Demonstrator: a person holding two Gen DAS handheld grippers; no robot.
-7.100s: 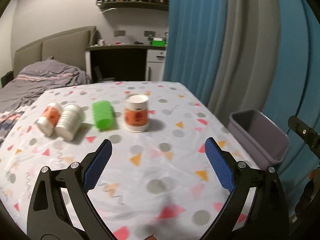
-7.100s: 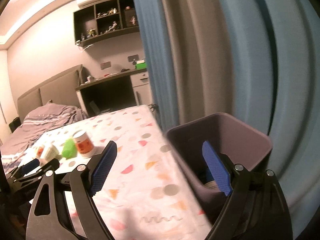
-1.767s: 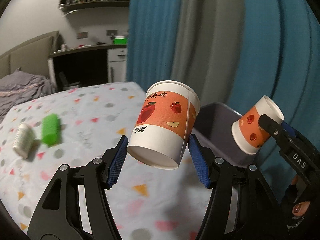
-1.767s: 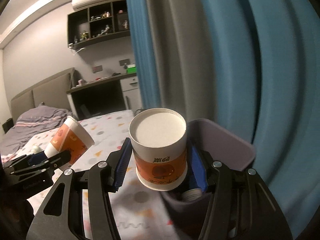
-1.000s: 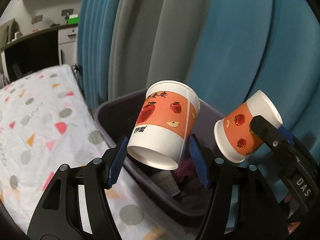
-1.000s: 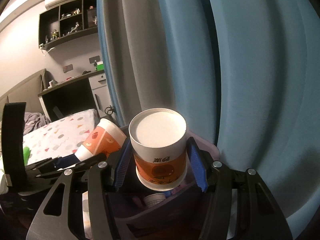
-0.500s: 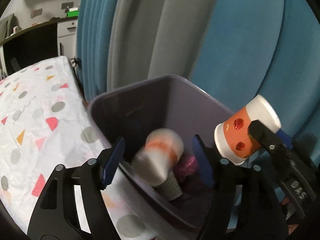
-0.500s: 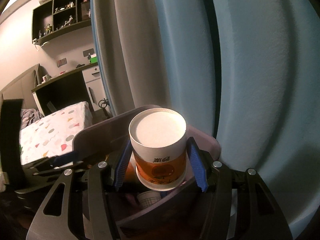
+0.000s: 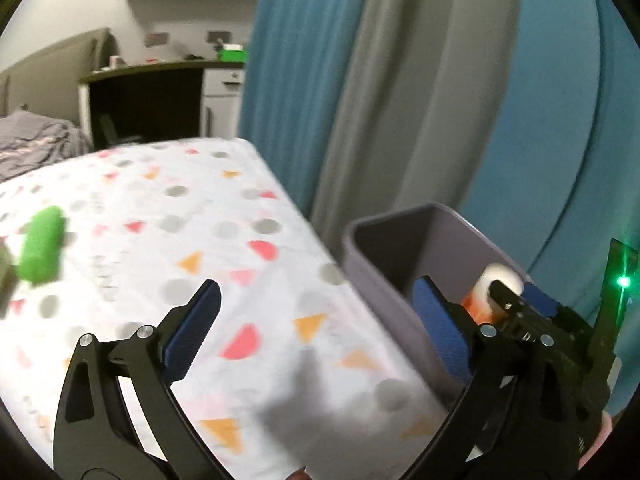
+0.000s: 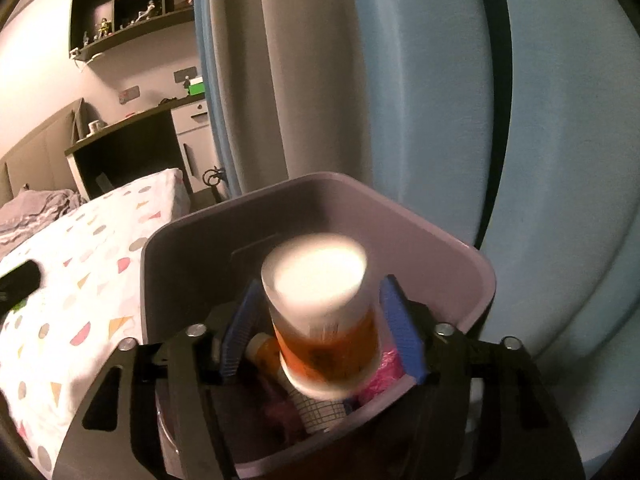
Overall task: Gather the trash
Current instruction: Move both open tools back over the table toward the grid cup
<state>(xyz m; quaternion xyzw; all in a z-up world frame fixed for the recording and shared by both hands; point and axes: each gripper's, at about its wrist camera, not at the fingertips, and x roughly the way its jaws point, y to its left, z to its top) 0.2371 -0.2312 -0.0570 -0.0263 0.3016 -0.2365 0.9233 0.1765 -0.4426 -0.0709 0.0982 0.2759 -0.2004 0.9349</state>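
My left gripper [image 9: 316,332] is open and empty over the table's right edge. A green roll [image 9: 40,246] lies on the patterned tablecloth [image 9: 180,216] at far left. My right gripper [image 10: 320,336] hangs over the purple bin [image 10: 452,252]; its jaws stand slightly apart from a blurred orange paper cup [image 10: 324,320] dropping between them. The same cup [image 9: 488,292] shows in the left wrist view above the bin [image 9: 384,276]. Inside the bin lie another orange cup [image 10: 264,354], a checked cup [image 10: 320,412] and pink trash [image 10: 386,364].
Blue and grey curtains [image 9: 400,80] hang close behind the bin. A dark desk [image 9: 144,100] with a white drawer unit and a bed [image 9: 36,148] stand beyond the table. Wall shelves [image 10: 132,0] sit high on the far wall.
My left gripper swung back left from the bin to the table, empty. My right gripper's jaws have parted and its orange cup is falling into the bin.
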